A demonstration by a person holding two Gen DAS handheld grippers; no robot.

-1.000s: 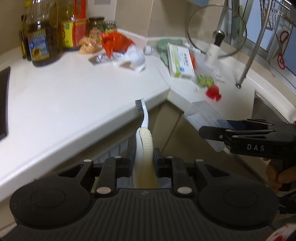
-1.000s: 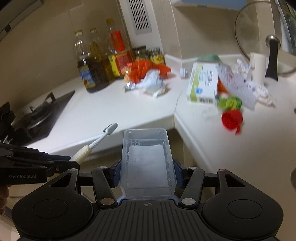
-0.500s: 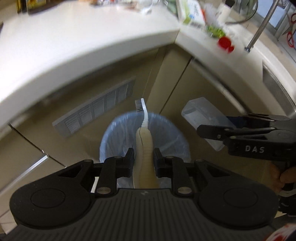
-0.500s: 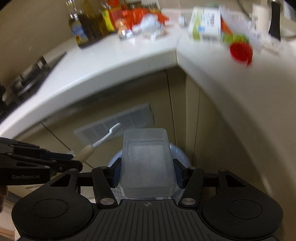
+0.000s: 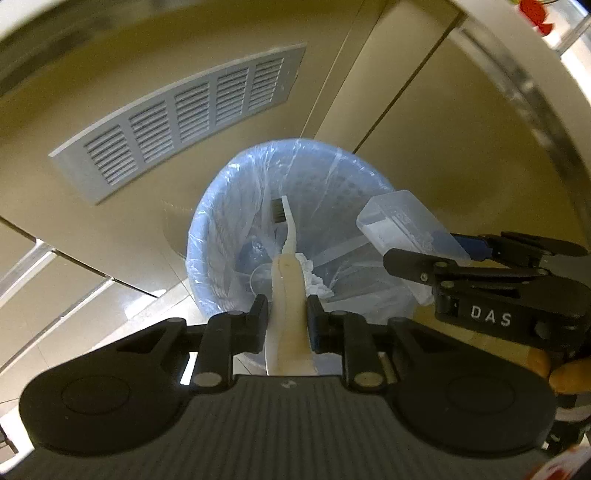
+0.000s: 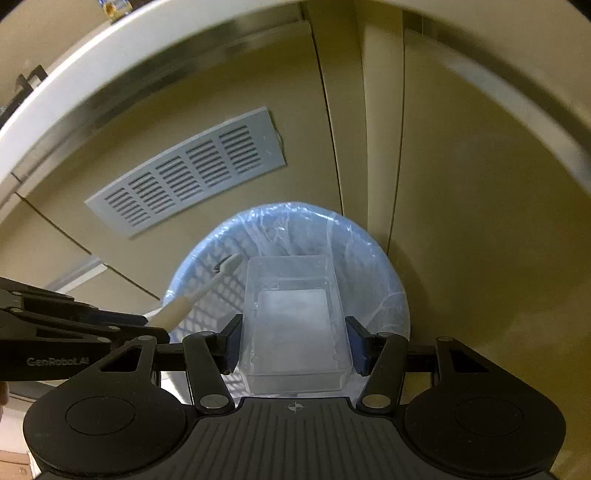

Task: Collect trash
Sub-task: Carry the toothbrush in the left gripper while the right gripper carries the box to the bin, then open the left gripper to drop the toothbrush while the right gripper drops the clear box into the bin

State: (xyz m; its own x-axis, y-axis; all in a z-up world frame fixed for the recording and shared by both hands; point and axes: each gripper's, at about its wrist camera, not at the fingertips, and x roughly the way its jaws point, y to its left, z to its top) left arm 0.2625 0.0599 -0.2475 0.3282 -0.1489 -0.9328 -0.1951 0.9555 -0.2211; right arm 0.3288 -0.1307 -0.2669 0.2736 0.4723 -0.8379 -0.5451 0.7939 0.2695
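Observation:
A blue bin [image 5: 218, 236] lined with a clear bag stands on the floor by the cabinets, with white crumpled trash [image 5: 316, 278] inside. My left gripper [image 5: 287, 314] is shut on the cream handle of a toothbrush [image 5: 286, 258], whose bristled head hangs over the bin's mouth. My right gripper [image 6: 293, 339] is shut on a clear plastic box [image 6: 293, 325], held above the bin [image 6: 376, 266] on its right side. The right wrist view also shows the toothbrush [image 6: 199, 295] coming in from the left; the left wrist view shows the box [image 5: 406, 225] at the bin's right rim.
Beige cabinet doors [image 5: 424, 147] rise behind the bin, with a grey vent grille [image 5: 181, 122] at the left. The white counter edge [image 6: 74, 81] curves overhead. Red trash [image 5: 533, 11] lies on the counter at the top right. Pale floor tiles [image 5: 74, 325] lie left of the bin.
Both grippers have dropped from counter height to just above the bin and tilted downward, each still holding its item. The counter has slid up out of view.

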